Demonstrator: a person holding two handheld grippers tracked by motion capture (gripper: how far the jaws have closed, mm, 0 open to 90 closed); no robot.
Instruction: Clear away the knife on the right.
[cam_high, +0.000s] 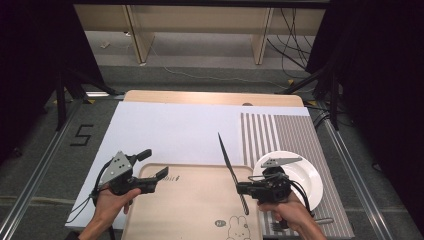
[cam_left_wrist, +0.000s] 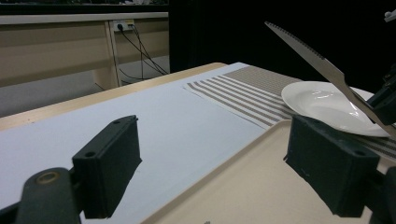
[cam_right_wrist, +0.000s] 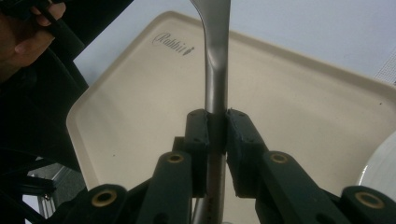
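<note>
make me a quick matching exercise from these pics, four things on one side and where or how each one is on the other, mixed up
Things:
1. knife
2. white plate
3. left gripper
4. tray

States:
A. jaws apart, holding nothing
B. sits on the striped mat
C. clamped in the right gripper
D. beige, with a rabbit drawing

Pairs: 1-C, 2-B, 3-A, 4-D

This was a recording lab rather than a home. Black curtains (cam_high: 380, 75) hung on both sides, and cables (cam_high: 292, 35) trailed across the grey floor (cam_high: 200, 65). A taped number five (cam_high: 81, 135) marked the floor beside the worktop (cam_high: 210, 97), with plain wooden benches (cam_high: 200, 25) behind.
</note>
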